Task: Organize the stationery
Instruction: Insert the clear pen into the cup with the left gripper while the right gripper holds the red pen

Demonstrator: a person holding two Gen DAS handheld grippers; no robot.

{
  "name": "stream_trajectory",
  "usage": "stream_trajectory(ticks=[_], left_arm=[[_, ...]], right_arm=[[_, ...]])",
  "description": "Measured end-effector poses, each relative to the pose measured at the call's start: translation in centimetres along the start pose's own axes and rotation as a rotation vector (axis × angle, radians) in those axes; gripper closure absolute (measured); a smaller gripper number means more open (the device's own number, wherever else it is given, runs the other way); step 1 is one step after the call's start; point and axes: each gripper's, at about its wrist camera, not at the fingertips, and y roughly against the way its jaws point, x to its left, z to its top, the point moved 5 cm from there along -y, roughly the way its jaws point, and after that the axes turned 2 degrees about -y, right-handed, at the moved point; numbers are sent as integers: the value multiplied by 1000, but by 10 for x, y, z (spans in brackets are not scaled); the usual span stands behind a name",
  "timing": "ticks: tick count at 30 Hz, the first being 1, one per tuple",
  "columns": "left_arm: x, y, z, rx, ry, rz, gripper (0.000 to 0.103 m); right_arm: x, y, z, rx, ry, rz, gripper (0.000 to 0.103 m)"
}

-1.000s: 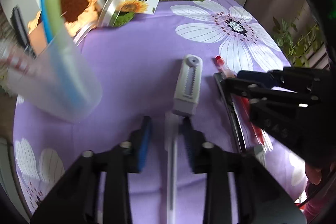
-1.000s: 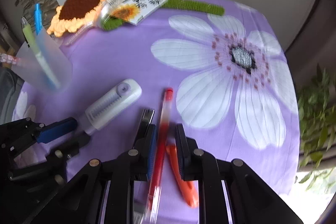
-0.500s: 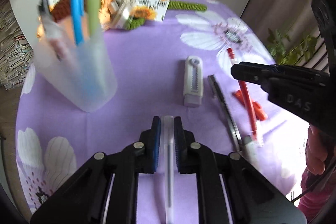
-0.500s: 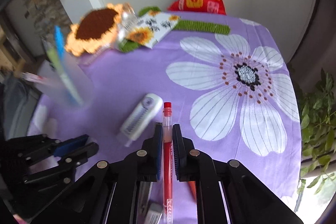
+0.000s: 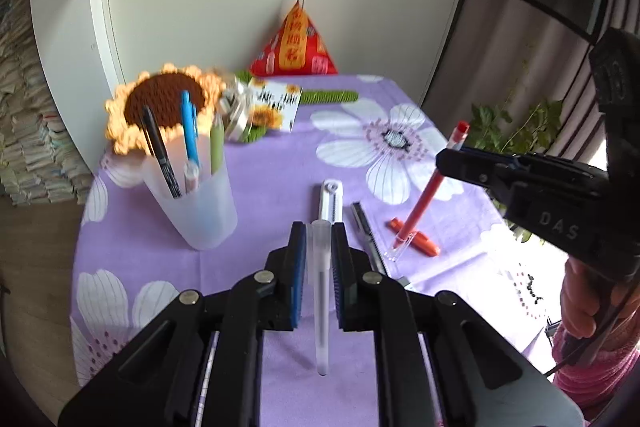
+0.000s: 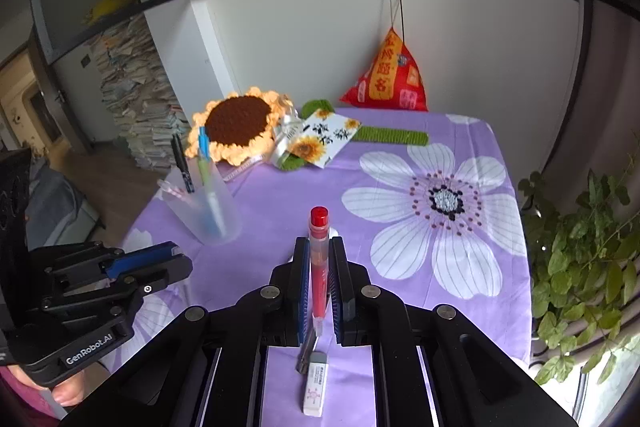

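My left gripper (image 5: 320, 231) is shut on a frosted white pen (image 5: 321, 291), held clear above the purple flowered cloth (image 5: 272, 171). My right gripper (image 6: 320, 245) is shut on a red pen (image 6: 319, 259), also lifted; in the left wrist view that red pen (image 5: 424, 199) hangs slanted from the right gripper (image 5: 450, 157). A translucent pen cup (image 5: 196, 203) with several pens stands upright to the left, also seen as the cup (image 6: 208, 211). On the cloth lie a white utility knife (image 5: 330, 199), a black pen (image 5: 366, 229) and an orange marker (image 5: 416, 243).
A white eraser (image 6: 316, 383) lies near the front under my right gripper. At the back are a crochet sunflower (image 5: 164, 107), a sunflower card (image 6: 324, 139) and a red pyramid bag (image 5: 294, 47). A leafy plant (image 6: 580, 267) stands past the table's right edge.
Both grippers have shut on their pens and risen with them off the cloth. The white pen and the red pen no longer lie on the table.
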Motion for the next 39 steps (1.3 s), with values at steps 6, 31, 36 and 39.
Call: stream_trajectory(ticks=[6, 31, 36, 39], left_arm=[[3, 27, 23, -86, -2, 15, 93], [113, 15, 94, -246, 154, 283, 93], [120, -9, 73, -190, 179, 249, 92], [125, -19, 62, -148, 203, 235, 92]], right_arm=[[9, 17, 7, -52, 20, 12, 93], [14, 24, 4, -57, -3, -4, 93], [29, 21, 9, -57, 24, 7, 93], [38, 19, 12, -56, 38, 9, 93]])
